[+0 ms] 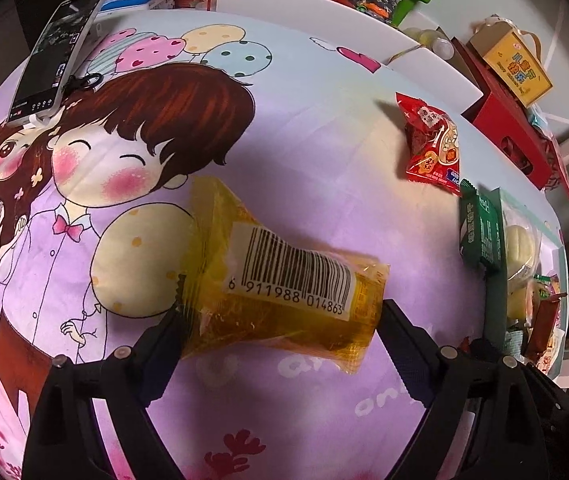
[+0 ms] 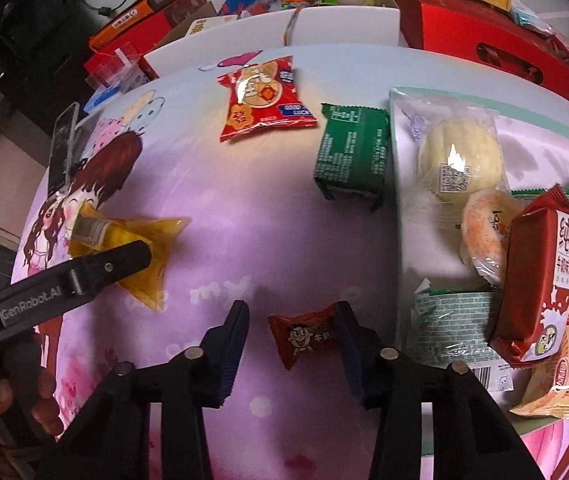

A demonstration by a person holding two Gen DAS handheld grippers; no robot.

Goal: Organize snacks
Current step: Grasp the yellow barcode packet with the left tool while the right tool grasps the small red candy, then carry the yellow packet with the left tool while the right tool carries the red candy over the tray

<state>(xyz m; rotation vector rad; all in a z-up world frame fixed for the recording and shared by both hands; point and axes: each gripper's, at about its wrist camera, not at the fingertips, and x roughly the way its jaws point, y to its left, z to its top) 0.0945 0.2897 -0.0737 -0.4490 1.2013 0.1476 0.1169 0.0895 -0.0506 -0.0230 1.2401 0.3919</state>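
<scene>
right tool (image 2: pixel 292 340) stands spread around a small red candy (image 2: pixel 304 336) on the desk (image 2: pixel 244 208), one finger touching it. left tool (image 1: pixel 280 320) pinches a yellow jelly packet (image 1: pixel 284 280). white tray (image 2: pixel 400 160) at right holds assorted snacks.

My left tongs (image 1: pixel 280 320), matt black plastic with ribbed pads, are pressing a glossy, translucent yellow film packet (image 1: pixel 284 284) bearing a paper-white barcode label. The desk's printed cloth cover (image 1: pixel 304 128) is looking soft and matt. My right tongs (image 2: pixel 292 336) are flanking a shiny red foil candy (image 2: pixel 304 336).
</scene>
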